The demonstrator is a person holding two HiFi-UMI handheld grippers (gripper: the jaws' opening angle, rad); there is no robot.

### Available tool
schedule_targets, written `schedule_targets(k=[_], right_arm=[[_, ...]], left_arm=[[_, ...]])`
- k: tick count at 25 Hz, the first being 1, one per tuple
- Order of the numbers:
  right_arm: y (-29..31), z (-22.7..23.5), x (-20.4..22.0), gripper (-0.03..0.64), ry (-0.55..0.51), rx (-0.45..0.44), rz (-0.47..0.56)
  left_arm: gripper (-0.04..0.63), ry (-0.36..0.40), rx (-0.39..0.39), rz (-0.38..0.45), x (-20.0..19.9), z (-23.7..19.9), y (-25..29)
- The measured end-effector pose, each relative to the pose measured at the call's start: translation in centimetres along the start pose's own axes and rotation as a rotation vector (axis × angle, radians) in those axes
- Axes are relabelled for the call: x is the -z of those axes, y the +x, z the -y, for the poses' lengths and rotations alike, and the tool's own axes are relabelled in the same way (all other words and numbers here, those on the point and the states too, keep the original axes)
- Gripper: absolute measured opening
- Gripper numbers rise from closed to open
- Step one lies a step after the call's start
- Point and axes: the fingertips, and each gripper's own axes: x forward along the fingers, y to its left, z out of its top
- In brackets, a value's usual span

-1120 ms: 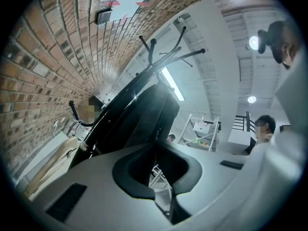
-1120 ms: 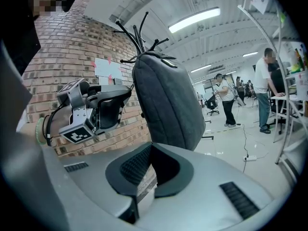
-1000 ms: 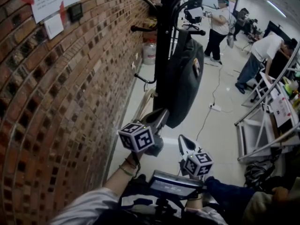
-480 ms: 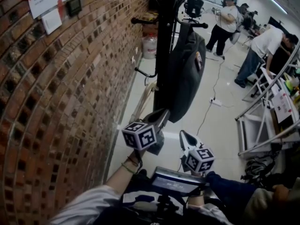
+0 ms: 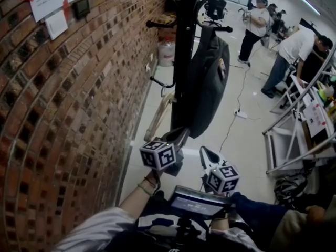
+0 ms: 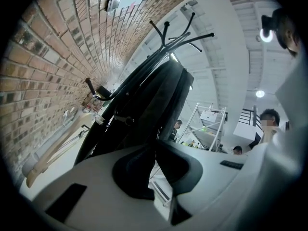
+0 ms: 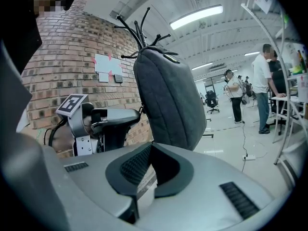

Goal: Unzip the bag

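Barely anything: my left gripper (image 5: 180, 132) and right gripper (image 5: 205, 152) have crept upward, both pinched closed on nothing, below the bag (image 5: 207, 83) hanging upper centre on the coat stand (image 5: 184, 51); unzipping hasn't started.

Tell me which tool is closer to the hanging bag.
The left tool, whose tip is right by the dark bag's bottom end; the right tool sits lower, clear of it.

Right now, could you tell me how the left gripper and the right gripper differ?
The left gripper points close under the bag; the right gripper sits lower and farther back from it. The left gripper is nearer the brick wall, the right gripper nearer the floor. Both have jaws together, holding nothing.
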Motion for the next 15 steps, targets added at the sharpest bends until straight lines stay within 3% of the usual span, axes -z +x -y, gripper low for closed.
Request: schedule_targets(k=[15], right_arm=[[0.1,0.4,0.6,-0.009,0.012,0.017,-0.006]], left_arm=[[0.009,-0.003,-0.058,-0.079,3.0,-2.1,1.0]])
